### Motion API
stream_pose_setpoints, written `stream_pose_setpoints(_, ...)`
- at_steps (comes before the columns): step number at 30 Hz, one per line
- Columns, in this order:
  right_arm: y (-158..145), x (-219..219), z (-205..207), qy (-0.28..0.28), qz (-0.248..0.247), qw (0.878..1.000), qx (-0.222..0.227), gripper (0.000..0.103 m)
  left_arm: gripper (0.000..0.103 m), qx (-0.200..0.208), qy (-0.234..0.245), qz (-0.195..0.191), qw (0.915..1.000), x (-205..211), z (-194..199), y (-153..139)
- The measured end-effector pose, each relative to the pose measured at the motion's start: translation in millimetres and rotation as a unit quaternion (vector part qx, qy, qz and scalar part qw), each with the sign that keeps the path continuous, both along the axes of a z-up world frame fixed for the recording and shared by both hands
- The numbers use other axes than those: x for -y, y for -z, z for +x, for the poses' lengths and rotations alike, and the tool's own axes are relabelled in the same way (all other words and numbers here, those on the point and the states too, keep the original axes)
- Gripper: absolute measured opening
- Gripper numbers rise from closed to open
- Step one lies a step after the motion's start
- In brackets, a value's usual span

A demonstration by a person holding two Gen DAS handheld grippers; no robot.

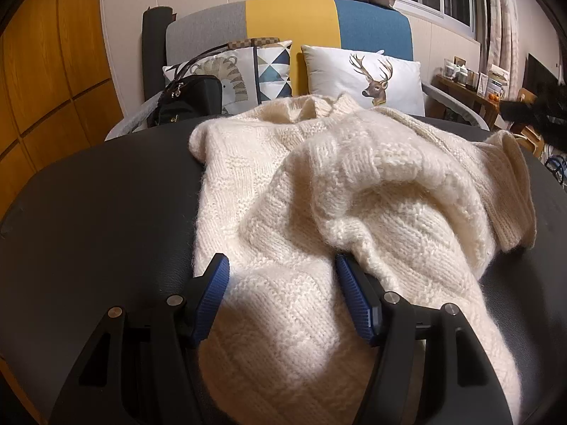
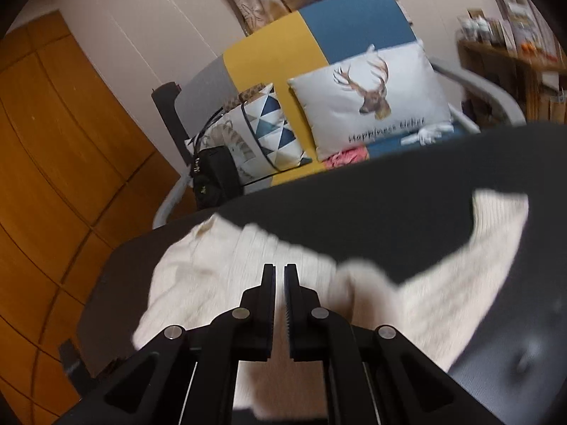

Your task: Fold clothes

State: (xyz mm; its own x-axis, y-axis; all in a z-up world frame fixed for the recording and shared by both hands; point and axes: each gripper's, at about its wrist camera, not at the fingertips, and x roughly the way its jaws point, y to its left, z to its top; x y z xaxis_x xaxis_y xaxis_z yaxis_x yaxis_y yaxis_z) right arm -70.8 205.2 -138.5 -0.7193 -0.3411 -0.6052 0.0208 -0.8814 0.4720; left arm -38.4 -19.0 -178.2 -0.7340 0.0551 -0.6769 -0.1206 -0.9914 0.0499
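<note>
- Here, the cream sweater (image 1: 319,194) lies rumpled across my dark desk (image 1: 88,212).
- My left gripper (image 1: 281,265) has its jaws spread wide over the knit, not pinching it.
- My right gripper (image 2: 280,269) has its jaws closed, empty, above the sweater.

My left claw (image 1: 281,265) has black angular arms with triangular cut-outs, round silver pivot screws and ribbed blue pads on the fingers (image 1: 212,297). My right claw (image 2: 280,271) has the same black frame and silver screws, with dark toothed pads.
</note>
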Motion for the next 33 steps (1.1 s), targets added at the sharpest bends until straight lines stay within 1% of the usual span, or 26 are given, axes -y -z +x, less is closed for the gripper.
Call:
stream_pose_setpoints(1, -3.1, 0.8, -7.0, -0.002, 0.004, 1.000, 0.007, 0.005, 0.065, 0.000, 0.000, 0.001, 1.0000, 0.2, 0.1, 0.2)
stream_pose_setpoints(3, -0.3, 6.2, -14.2, -0.015, -0.002, 0.999, 0.040, 0.010, 0.065, 0.000, 0.000, 0.003, 1.0000, 1.0, 0.0, 0.7)
stream_pose_setpoints(4, 3.2, 10.5, -11.5, -0.014, 0.007, 0.999, 0.048, 0.023, 0.065, 0.000, 0.001, 0.005, 1.0000, 1.5, -0.2, 0.9)
stream_pose_setpoints(5, 8.7, 15.3, -7.4, -0.013, 0.029, 0.998, 0.052, 0.028, 0.065, 0.000, 0.001, 0.007, 1.0000, 2.1, -0.4, 1.1)
stream_pose_setpoints(8, 26.1, 27.9, 6.0, -0.008, 0.093, 0.993, 0.067, 0.028, 0.065, 0.001, 0.003, 0.013, 0.9999, 3.7, -1.1, 1.7)
stream_pose_setpoints(10, 39.7, 31.9, 14.3, -0.006, 0.097, 0.992, 0.076, 0.029, 0.065, 0.002, 0.003, 0.016, 0.9999, 4.3, -1.6, 2.0)
stream_pose_setpoints(12, 52.3, 32.3, 17.2, -0.008, 0.068, 0.994, 0.084, 0.029, 0.065, 0.002, 0.003, 0.016, 0.9999, 4.4, -1.8, 1.9)
stream_pose_setpoints(13, 56.2, 35.6, 17.6, -0.018, 0.063, 0.994, 0.084, 0.030, 0.065, 0.002, 0.003, 0.015, 0.9999, 4.3, -1.6, 1.9)
stream_pose_setpoints(14, 60.2, 38.8, 18.0, -0.027, 0.058, 0.994, 0.084, 0.030, 0.065, 0.002, 0.003, 0.014, 0.9999, 4.2, -1.5, 1.8)
stream_pose_setpoints(15, 63.7, 42.1, 18.2, -0.036, 0.055, 0.994, 0.084, 0.020, 0.065, 0.001, 0.003, 0.014, 0.9999, 4.0, -1.4, 1.8)
stream_pose_setpoints(16, 64.0, 44.6, 17.2, -0.044, 0.059, 0.994, 0.086, 0.006, 0.065, 0.001, 0.003, 0.014, 0.9999, 4.0, -1.2, 1.7)
stream_pose_setpoints(17, 61.1, 43.2, 17.2, -0.049, 0.046, 0.994, 0.081, 0.006, 0.065, 0.001, 0.003, 0.014, 0.9999, 4.0, -1.1, 1.8)
stream_pose_setpoints(18, 57.8, 41.7, 17.0, -0.054, 0.032, 0.995, 0.076, 0.000, 0.065, 0.001, 0.003, 0.014, 0.9999, 3.7, -1.1, 1.8)
stream_pose_setpoints(23, 27.8, 30.6, 4.7, -0.057, -0.019, 0.997, 0.043, 0.000, 0.065, 0.000, 0.003, 0.013, 0.9999, 3.4, -1.8, 1.8)
stream_pose_setpoints(25, 21.1, 27.9, -6.4, -0.052, -0.019, 0.997, 0.050, 0.001, 0.065, 0.000, 0.003, 0.014, 0.9999, 4.1, -1.6, 2.0)
stream_pose_setpoints(27, 16.7, 26.8, -7.2, -0.050, -0.004, 0.997, 0.061, 0.007, 0.065, 0.001, 0.003, 0.016, 0.9999, 4.6, -1.3, 2.2)
stream_pose_setpoints(28, 16.1, 25.8, -2.9, -0.045, 0.017, 0.997, 0.063, 0.023, 0.065, 0.001, 0.004, 0.017, 0.9998, 5.0, -1.4, 2.4)
stream_pose_setpoints(29, 16.3, 24.9, 1.4, -0.040, 0.037, 0.996, 0.066, 0.032, 0.065, 0.001, 0.004, 0.019, 0.9998, 5.3, -1.7, 2.5)
stream_pose_setpoints(30, 20.8, 24.9, 5.4, -0.041, 0.050, 0.995, 0.073, 0.032, 0.065, 0.002, 0.004, 0.020, 0.9998, 5.5, -2.0, 2.5)
stream_pose_setpoints(32, 29.8, 24.9, 13.3, -0.041, 0.076, 0.993, 0.085, 0.039, 0.065, 0.002, 0.005, 0.023, 0.9997, 6.0, -2.0, 2.6)
stream_pose_setpoints(33, 34.3, 24.9, 17.3, -0.041, 0.088, 0.991, 0.091, 0.040, 0.065, 0.003, 0.005, 0.025, 0.9997, 6.3, -2.0, 2.7)
